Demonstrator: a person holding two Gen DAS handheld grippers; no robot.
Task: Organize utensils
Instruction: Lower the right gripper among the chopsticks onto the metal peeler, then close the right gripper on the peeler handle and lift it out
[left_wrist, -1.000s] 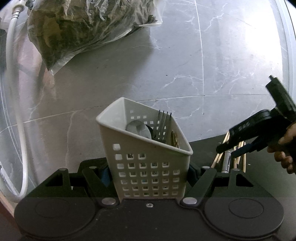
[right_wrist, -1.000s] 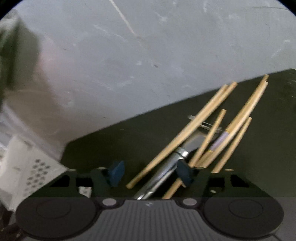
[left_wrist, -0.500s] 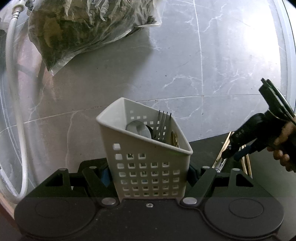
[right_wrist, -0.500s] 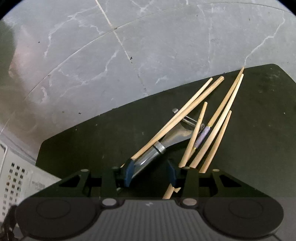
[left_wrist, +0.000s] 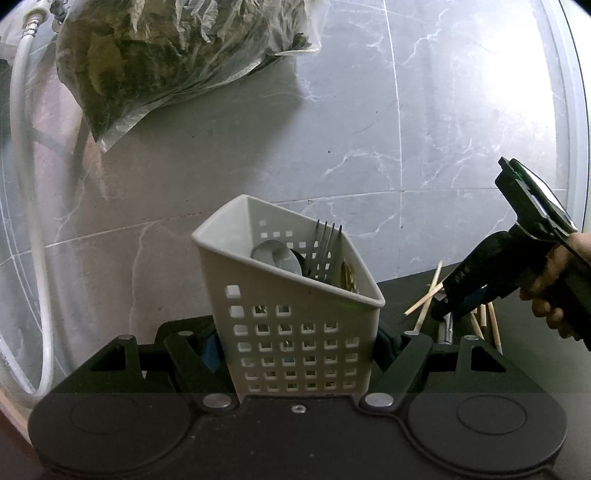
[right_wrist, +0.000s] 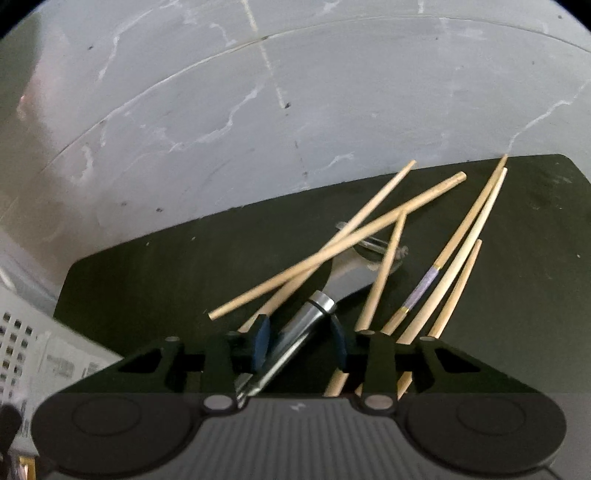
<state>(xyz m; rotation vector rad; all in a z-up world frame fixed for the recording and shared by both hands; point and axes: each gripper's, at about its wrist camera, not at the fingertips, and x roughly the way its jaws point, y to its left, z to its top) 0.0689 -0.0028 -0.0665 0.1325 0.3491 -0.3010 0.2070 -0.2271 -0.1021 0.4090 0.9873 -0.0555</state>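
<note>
My left gripper (left_wrist: 297, 343) is shut on a white perforated utensil basket (left_wrist: 295, 314) that holds a fork (left_wrist: 325, 247), a spoon (left_wrist: 275, 254) and a gold utensil. My right gripper (right_wrist: 299, 336) is shut on the steel handle of a metal utensil (right_wrist: 314, 314) that lies on a dark mat (right_wrist: 147, 280) among several wooden chopsticks (right_wrist: 458, 243). One chopstick (right_wrist: 332, 251) lies across the utensil. The right gripper also shows in the left wrist view (left_wrist: 443, 310), low over the chopsticks (left_wrist: 424, 299).
The grey marble floor (left_wrist: 369, 147) surrounds the mat. A clear plastic bag of dark material (left_wrist: 166, 55) lies at the back left. A white hose (left_wrist: 33, 221) runs down the left side. The basket's corner (right_wrist: 22, 343) shows at the left in the right wrist view.
The right gripper has narrowed from open to closed around the metal utensil's handle. Two chopsticks have shifted and now cross. The left gripper and basket have not moved.
</note>
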